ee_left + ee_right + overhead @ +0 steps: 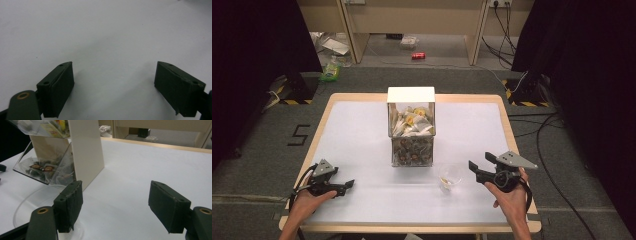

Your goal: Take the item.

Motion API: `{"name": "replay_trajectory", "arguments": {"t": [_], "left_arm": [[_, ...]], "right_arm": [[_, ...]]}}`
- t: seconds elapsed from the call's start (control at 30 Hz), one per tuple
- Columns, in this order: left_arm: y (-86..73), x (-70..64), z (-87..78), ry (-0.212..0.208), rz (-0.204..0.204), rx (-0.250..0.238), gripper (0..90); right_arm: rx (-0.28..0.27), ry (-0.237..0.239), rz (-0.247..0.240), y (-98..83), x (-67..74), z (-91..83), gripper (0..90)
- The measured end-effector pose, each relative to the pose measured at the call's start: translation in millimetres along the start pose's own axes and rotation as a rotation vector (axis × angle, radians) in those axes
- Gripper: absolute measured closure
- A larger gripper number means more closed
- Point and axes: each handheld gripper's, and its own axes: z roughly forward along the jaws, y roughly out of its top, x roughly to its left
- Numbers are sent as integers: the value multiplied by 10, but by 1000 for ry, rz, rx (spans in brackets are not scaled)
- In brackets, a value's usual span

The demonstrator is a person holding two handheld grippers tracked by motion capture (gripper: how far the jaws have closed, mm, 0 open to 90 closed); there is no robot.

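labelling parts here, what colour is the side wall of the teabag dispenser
Cream-white, plain; the dispenser's side wall shows best in the right gripper view.

claw bodies: black left claw (343,187) and right claw (478,169), each with a grey 3-cornered plate
jaws: 2 dark blocky pads, screw holes, brass pivot rings
cables: black

You can read only one sign: a black figure "5" (299,134) on the grey carpet floor (257,165).
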Motion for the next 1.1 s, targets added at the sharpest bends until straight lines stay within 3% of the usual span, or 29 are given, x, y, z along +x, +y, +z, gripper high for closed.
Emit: {"name": "replay_trajectory", "arguments": {"t": [0.43,1.1], "left_arm": [[0,0,0,0,0,0,151],[0,1,-1,1,1,1,151]], "right_arm": [[32,-49,36,-120,-195,15,278],[71,-77,51,-249,-290,44,267]]}}
